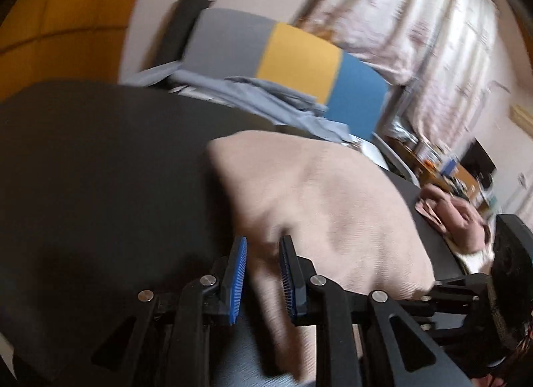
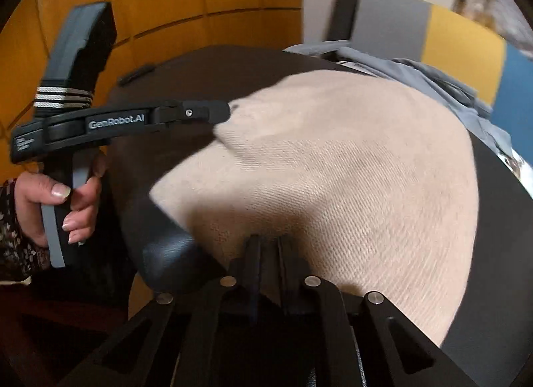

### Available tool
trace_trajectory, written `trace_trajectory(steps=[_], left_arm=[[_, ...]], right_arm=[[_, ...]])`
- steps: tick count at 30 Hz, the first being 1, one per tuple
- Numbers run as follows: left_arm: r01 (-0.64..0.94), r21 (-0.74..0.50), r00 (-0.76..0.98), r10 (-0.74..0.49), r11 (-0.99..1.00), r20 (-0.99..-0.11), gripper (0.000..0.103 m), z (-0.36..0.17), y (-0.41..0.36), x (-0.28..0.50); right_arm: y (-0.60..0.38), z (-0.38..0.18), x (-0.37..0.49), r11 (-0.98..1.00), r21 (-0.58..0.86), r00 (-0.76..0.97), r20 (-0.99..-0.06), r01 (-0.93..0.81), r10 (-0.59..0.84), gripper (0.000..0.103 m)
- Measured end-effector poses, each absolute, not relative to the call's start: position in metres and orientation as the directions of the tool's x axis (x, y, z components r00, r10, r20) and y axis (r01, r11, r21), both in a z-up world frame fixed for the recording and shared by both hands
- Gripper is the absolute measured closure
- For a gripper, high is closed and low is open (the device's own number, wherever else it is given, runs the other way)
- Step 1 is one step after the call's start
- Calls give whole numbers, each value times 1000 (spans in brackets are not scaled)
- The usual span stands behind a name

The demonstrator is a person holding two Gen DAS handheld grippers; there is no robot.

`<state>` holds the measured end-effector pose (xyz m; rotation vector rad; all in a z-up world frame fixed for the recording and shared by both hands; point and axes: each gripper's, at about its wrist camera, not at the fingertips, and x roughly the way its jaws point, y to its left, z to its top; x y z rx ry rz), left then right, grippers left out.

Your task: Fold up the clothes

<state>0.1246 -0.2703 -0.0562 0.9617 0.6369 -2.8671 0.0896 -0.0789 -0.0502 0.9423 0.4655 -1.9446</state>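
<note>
Beige and soft, the sweater [image 1: 319, 207] lies on the dark tabletop [image 1: 100, 170], spread over the middle and right part.

On the left side, the left gripper [image 1: 263, 273] pinches a fold of the sweater between its blue pads [image 1: 237, 282]. The pads stand a little apart, with the cloth bunched between them. In the right wrist view this same gripper reaches in from the left and its tip bites a raised corner of the sweater. A hand [image 2: 58, 202] holds its handle.

Over to the right, the right gripper [image 2: 268, 247] has its fingers pressed almost together at the near edge of the sweater. I think it is nipping the cloth, but the pads are dark and blurry there, so I cannot be sure how much is caught.

What could go wrong? The knit is thick and stretchy. If one gripper pulls faster than the other, the fold can come out crooked. The right grip looks thin, so the edge may slip out when it lifts. Then that side drops and bunches up.

More clothes wait close by: a blue-grey heap [image 1: 266, 100] behind the sweater and a pink bundle [image 1: 456, 217] at the far right. A wide swing may drag the sweater into them or off the tabletop edge.
</note>
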Motion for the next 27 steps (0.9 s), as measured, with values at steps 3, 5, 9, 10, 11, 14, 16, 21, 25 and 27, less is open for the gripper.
trace_trajectory(steps=[3,5,9,10,11,14,16,21,25,27], left_arm=[[237,-403,-820,40,-884,-571,83,-58,-289,136],[246,-426,-828,40,-871,-559,83,-57,-294,136],[148,-424,-836,116,-893,-537,83,-57,-274,136],[105,-425,-839,149,-899,-523,83,-57,-264,138],[66,-420,-841,176,-905,-511,83,-57,-255,140],[16,-352,-820,189,-936,-540,83,-65,-230,139],[45,-334,-792,171,-942,-587,84,-78,-224,135],[113,-354,-799,127,-928,-588,82,-91,-231,139],[138,-428,-801,153,-893,-578,75,-100,-241,143],[137,-428,-803,153,-894,-576,75,-102,-241,145]], right_arm=[[-76,-23,89,-528,97,-310,-715,844,-627,90],[-84,-12,83,-522,99,-318,-693,847,-647,90],[-120,-15,60,-477,58,-298,-712,877,-636,90],[-125,-16,56,-473,61,-292,-716,879,-635,90],[-130,-17,52,-466,62,-284,-720,883,-633,90],[-148,-13,35,-415,44,-246,-746,909,-618,90],[-159,-14,28,-387,22,-232,-769,922,-596,90],[-192,-36,30,-312,-51,-206,-849,949,-486,83],[-217,-47,31,-343,-92,-250,-854,935,-455,95],[-222,-49,23,-395,-64,-264,-838,916,-478,96]])
